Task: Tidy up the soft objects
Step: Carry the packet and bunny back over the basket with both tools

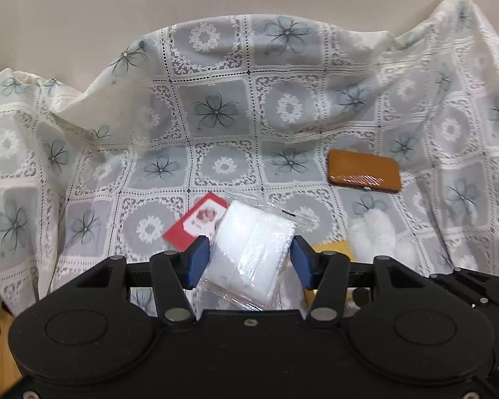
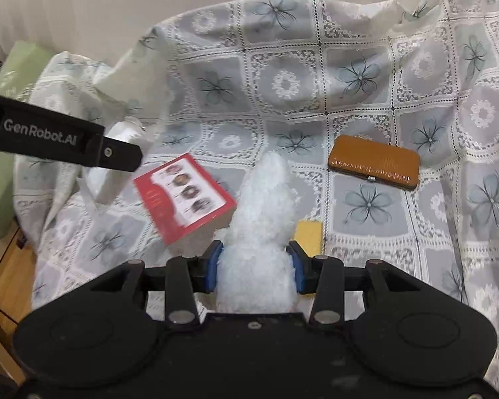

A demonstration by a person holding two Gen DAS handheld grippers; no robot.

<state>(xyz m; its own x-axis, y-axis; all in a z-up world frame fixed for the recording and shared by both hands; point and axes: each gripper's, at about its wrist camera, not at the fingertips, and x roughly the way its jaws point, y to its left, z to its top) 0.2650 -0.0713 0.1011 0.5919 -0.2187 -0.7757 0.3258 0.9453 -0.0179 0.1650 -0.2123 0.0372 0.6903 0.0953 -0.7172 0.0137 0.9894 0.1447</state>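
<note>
My left gripper (image 1: 251, 261) is shut on a clear plastic packet of white cotton pads (image 1: 249, 249), lifted above the cloth; its blue pads (image 1: 198, 261) press the packet's sides. My right gripper (image 2: 254, 266) is shut on a fluffy white soft item (image 2: 262, 229) that sticks out forward between its fingers. That same fluffy item (image 1: 376, 232) shows at the right in the left wrist view. The left gripper's black body (image 2: 60, 136) crosses the left of the right wrist view, with the packet (image 2: 116, 166) partly hidden behind it.
A lace-and-flower cloth (image 1: 216, 113) covers the surface and rises in folds at the back. On it lie a red box (image 2: 186, 196), a brown case (image 2: 374, 163) and a yellow flat item (image 2: 309, 232). A green cushion (image 2: 16, 66) and wooden floor (image 2: 6, 266) lie left.
</note>
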